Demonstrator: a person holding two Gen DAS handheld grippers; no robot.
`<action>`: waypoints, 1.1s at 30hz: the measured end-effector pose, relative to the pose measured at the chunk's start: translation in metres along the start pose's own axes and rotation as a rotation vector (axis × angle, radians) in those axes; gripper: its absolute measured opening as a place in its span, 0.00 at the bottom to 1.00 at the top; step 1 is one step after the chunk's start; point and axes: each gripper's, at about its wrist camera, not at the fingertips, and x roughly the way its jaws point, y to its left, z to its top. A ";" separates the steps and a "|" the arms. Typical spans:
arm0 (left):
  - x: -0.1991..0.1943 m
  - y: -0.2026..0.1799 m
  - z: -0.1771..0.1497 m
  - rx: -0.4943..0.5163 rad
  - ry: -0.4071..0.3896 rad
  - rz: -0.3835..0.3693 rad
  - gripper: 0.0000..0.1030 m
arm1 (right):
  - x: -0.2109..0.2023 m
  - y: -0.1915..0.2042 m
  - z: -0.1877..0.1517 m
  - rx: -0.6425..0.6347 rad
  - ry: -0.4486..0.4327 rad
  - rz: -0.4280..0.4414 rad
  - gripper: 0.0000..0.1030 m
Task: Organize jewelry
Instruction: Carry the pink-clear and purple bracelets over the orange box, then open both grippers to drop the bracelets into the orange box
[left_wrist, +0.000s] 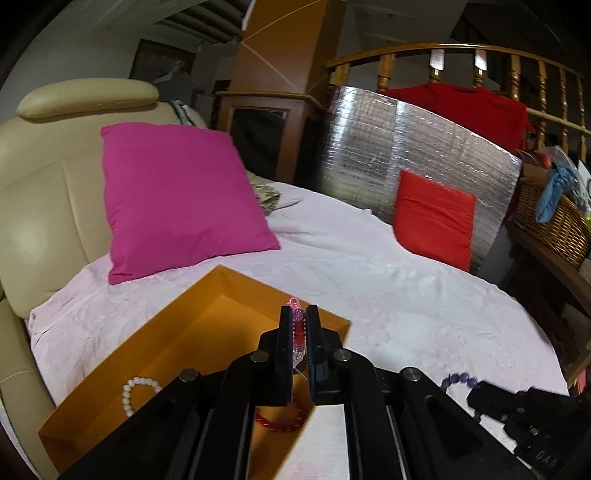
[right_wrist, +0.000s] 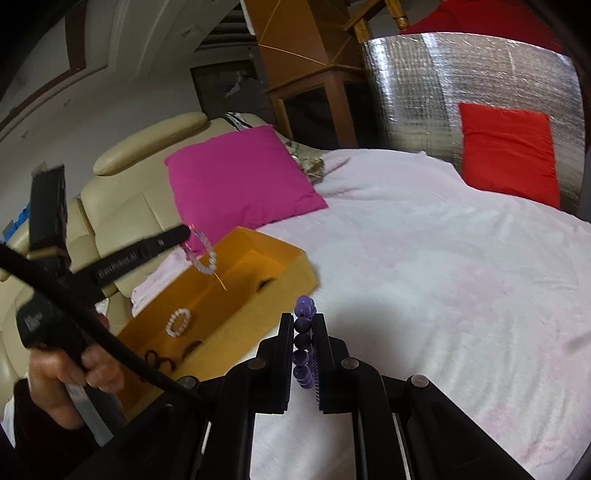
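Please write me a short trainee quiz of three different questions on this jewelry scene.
1. True or false: the left claw is shut on a pink bracelet.
2. What does the right claw grip? A) white bracelet B) purple bracelet C) red pillow
3. Fill in: the white bracelet lies inside the orange ____.

Key
1. True: the pink bracelet sits between its fingers and hangs over the box.
2. B: the purple bracelet is pinched between its fingers.
3. box.
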 end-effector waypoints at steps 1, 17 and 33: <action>0.000 0.005 0.000 -0.010 0.002 0.009 0.06 | 0.002 0.004 0.004 -0.009 -0.001 0.001 0.10; 0.004 0.064 -0.001 -0.101 0.032 0.100 0.06 | 0.053 0.071 0.067 -0.075 0.012 0.067 0.10; 0.026 0.104 -0.017 -0.176 0.160 0.145 0.06 | 0.143 0.098 0.074 -0.021 0.146 0.097 0.10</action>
